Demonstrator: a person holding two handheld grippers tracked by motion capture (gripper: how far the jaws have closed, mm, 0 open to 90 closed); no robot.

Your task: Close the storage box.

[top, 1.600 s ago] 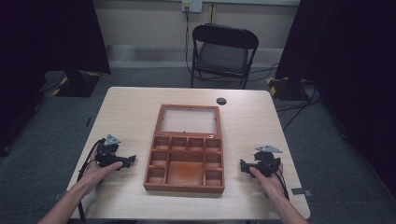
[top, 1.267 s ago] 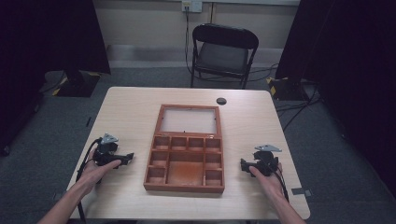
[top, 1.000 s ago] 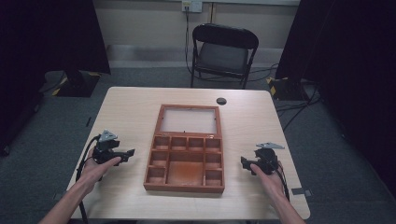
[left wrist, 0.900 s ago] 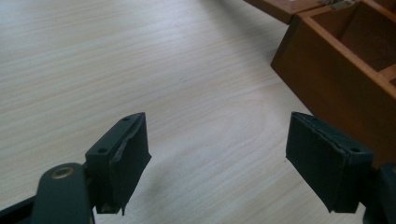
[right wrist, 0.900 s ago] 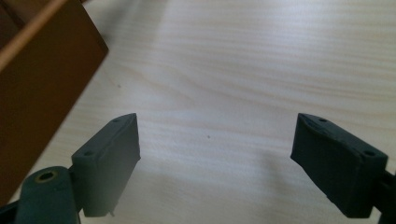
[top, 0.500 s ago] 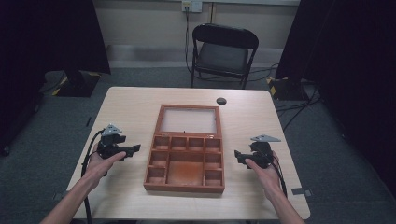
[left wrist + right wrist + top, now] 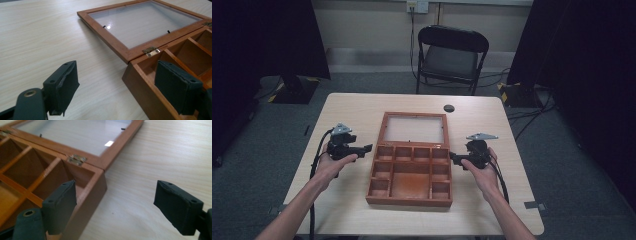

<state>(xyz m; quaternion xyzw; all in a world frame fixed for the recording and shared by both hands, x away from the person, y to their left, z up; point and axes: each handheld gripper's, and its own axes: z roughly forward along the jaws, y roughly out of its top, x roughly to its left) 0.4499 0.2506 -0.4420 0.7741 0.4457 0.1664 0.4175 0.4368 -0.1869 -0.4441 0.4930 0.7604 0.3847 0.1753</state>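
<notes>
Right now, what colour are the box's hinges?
Brass-gold; one hinge shows best in the left gripper view, on the reddish-brown wooden box.

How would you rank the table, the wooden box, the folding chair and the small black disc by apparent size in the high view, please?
1. table
2. wooden box, lid open flat
3. folding chair, though it stands farther off, so this is unsure
4. small black disc

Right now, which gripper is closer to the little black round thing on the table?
The right gripper. The black disc lies beyond the box, slightly toward the right gripper's side; the left gripper is farther off, across the box.
</notes>
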